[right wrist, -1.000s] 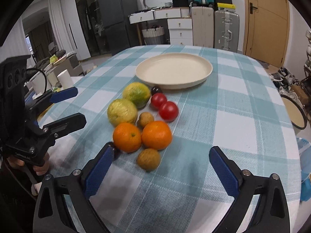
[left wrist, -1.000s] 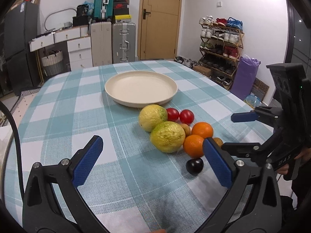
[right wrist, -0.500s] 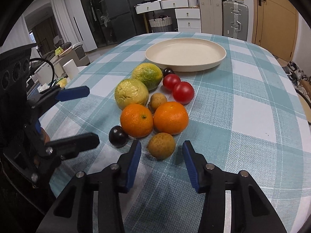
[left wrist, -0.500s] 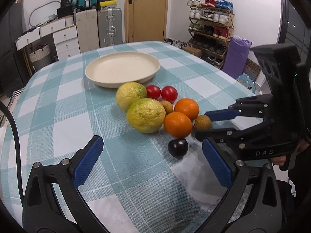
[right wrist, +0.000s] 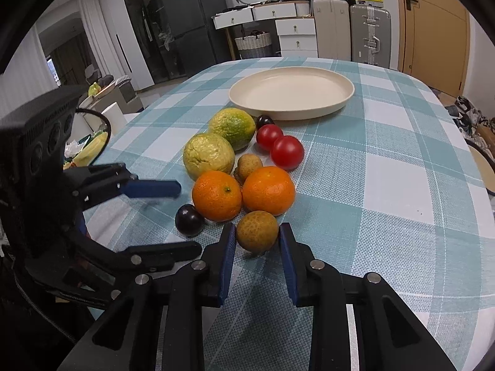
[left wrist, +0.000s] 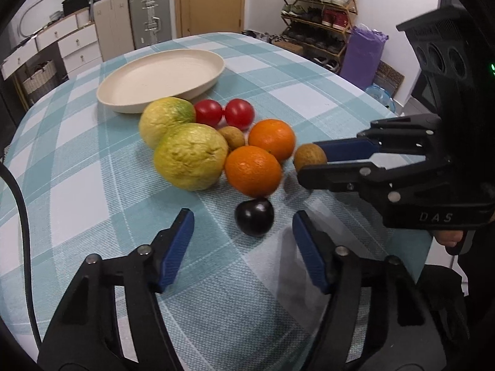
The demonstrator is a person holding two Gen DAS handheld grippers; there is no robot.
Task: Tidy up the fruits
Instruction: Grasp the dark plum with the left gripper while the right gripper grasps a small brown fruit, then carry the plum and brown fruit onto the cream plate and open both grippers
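Note:
A cluster of fruit lies on the checked tablecloth in front of an empty cream plate [left wrist: 161, 77] [right wrist: 290, 92]: two yellow-green citrus [left wrist: 190, 160] [right wrist: 208, 154], two oranges [left wrist: 253, 170] [right wrist: 216, 196], two red tomatoes [left wrist: 238, 113] [right wrist: 286, 152], small brown fruits and dark plums. My right gripper [right wrist: 257, 241] [left wrist: 312, 162] is shut on a small brown fruit [right wrist: 257, 231] [left wrist: 309, 157], which sits on or just above the cloth. My left gripper [left wrist: 243, 238] is open, its pads either side of a dark plum [left wrist: 254, 216] [right wrist: 189, 219], not touching it.
The table edge drops off to the right, with a shoe rack [left wrist: 318, 15] and a purple bag [left wrist: 362, 52] beyond. Suitcases [left wrist: 148, 15], drawers and a door stand behind the table. A second dark plum [right wrist: 264, 121] lies by the plate.
My right gripper moved in and closed on the small brown fruit. My left gripper moved forward toward the dark plum and narrowed its opening.

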